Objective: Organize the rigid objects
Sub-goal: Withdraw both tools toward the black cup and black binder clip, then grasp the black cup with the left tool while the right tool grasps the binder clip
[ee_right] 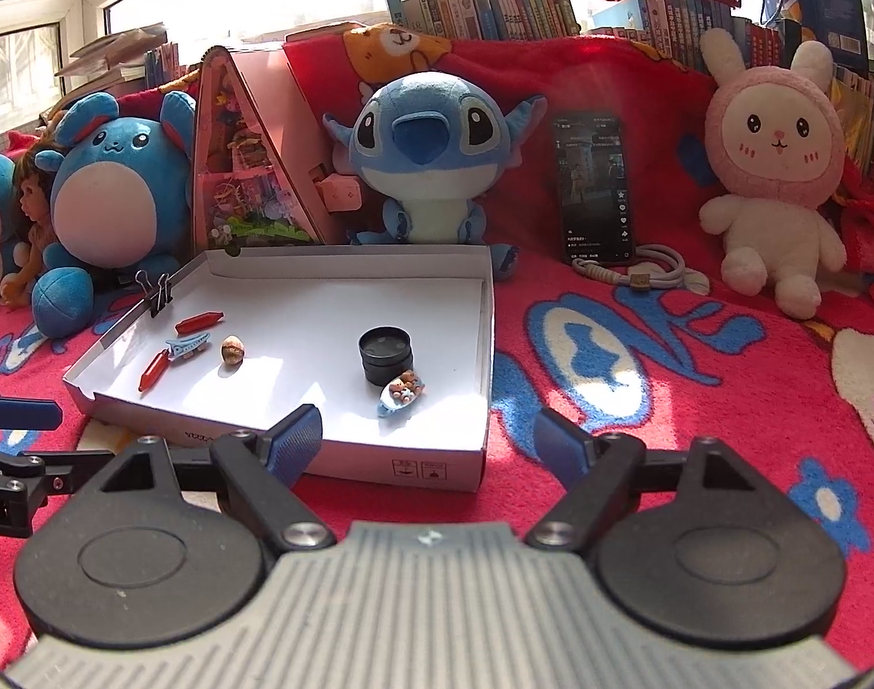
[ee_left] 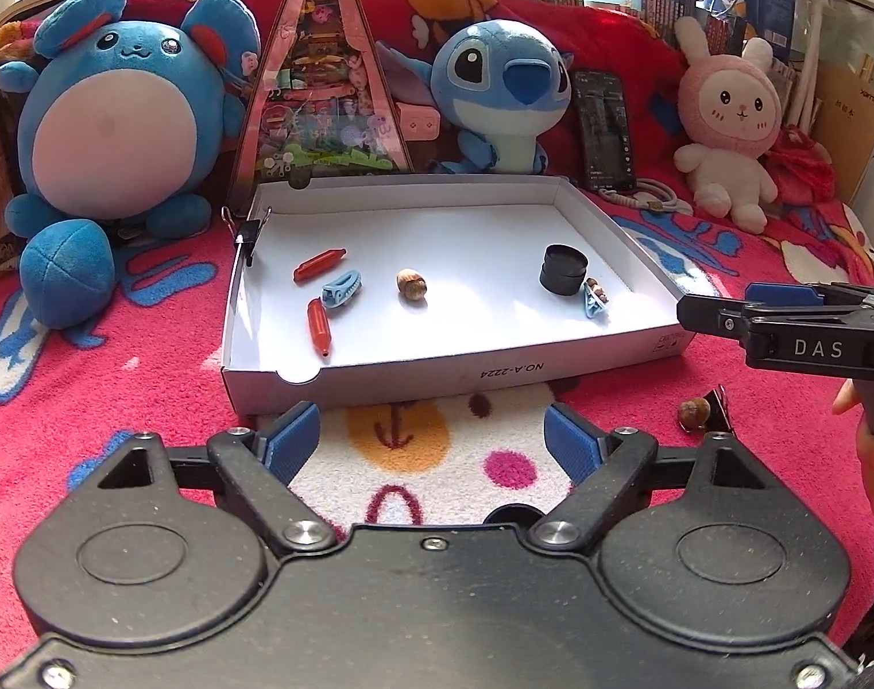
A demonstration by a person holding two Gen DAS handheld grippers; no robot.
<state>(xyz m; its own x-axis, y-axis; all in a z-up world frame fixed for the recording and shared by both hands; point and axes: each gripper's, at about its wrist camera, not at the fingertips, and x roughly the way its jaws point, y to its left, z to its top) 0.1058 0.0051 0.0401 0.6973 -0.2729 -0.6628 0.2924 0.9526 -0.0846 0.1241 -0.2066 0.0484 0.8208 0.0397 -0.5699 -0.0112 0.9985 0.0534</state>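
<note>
A white shallow box (ee_left: 374,384) (ee_right: 483,344) lies on the red blanket. It holds two red capsule pieces (ee_left: 318,265) (ee_left: 317,326), a blue hair clip (ee_left: 340,287), a nut (ee_left: 411,285), a black round tin (ee_left: 563,268) and a blue clip with bears (ee_left: 595,298) (ee_right: 403,391). A black binder clip (ee_left: 246,235) grips its left wall. Another nut (ee_left: 693,413) and a binder clip (ee_left: 721,407) lie on the blanket, right of the box. My left gripper (ee_left: 434,445) is open and empty before the box. My right gripper (ee_right: 431,439) is open and empty at the box's near right corner.
Plush toys stand behind the box: a blue mouse (ee_left: 112,132), Stitch (ee_left: 503,92) and a pink rabbit (ee_left: 727,126). A pink triangular toy case (ee_left: 322,92) and a phone (ee_left: 603,129) with a cable lean at the back. Books line the rear.
</note>
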